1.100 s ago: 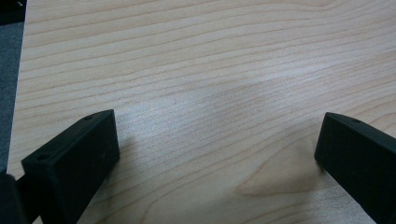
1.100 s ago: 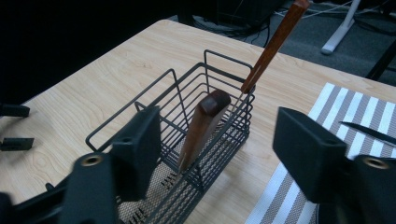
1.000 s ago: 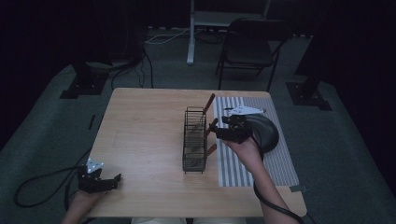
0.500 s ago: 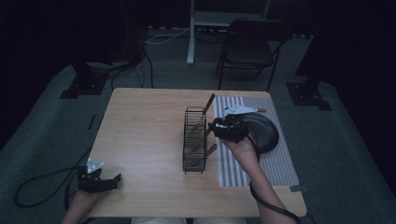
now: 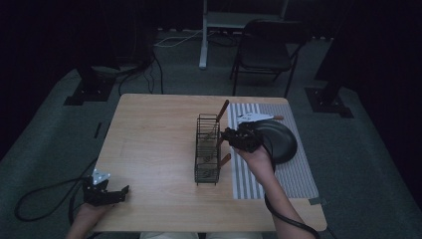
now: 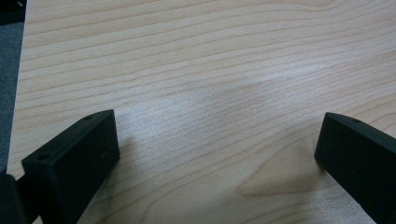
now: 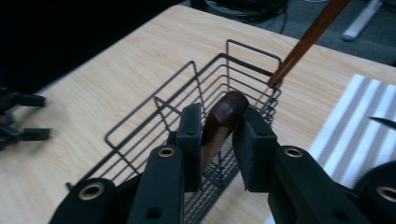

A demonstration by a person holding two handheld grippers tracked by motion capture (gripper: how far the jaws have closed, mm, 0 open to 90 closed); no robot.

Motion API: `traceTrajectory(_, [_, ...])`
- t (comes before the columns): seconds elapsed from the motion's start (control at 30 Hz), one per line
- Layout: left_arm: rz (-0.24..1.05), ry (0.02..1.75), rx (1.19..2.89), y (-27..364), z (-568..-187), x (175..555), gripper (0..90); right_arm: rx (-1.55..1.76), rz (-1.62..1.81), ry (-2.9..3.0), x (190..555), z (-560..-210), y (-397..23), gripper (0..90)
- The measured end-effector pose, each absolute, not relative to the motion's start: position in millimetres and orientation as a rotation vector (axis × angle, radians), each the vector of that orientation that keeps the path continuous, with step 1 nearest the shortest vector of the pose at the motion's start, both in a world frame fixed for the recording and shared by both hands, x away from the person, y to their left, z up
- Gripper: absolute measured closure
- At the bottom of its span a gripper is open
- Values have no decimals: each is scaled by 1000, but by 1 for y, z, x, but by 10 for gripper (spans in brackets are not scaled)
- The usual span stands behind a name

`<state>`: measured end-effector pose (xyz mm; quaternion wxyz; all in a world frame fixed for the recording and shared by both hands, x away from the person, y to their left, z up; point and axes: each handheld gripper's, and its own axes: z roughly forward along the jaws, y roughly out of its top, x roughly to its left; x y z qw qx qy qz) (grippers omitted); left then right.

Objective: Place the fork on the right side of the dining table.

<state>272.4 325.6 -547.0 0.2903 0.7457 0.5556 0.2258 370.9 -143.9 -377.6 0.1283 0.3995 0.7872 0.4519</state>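
Observation:
A black wire basket (image 5: 208, 149) (image 7: 196, 88) stands mid-table. My right gripper (image 5: 230, 137) (image 7: 222, 128) reaches it from the right. Its jaws have just been closing, and the pads now press both sides of a dark brown wooden handle (image 7: 224, 114) that sticks up out of the basket. A second wooden-handled utensil (image 5: 222, 110) (image 7: 308, 37) leans out of the basket's far end. A third handle (image 5: 225, 159) pokes out nearer me. My left gripper (image 5: 112, 194) (image 6: 215, 158) rests open on the bare wood at the front left corner, with nothing between its jaws.
A grey striped mat (image 5: 286, 174) lies right of the basket, with a black round pan (image 5: 281, 142) on it and a white-bladed tool (image 5: 254, 118) at its far end. A chair (image 5: 263, 50) stands beyond the table. Cables trail off the front edge.
The right gripper's jaws closed on the handle in the basket while the hand stayed put. The left gripper has not moved.

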Motion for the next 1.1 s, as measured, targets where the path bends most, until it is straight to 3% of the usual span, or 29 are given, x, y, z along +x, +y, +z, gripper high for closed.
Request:
traceTrajectory(0.4, [602,1482,1989,326,-547,272,0,1123,1389,2308,365,-369,-146,763])
traceTrajectory(1.1, [601,1483,1991,326,-547,272,0,1007,1479,2226,338,-320,-163,769])
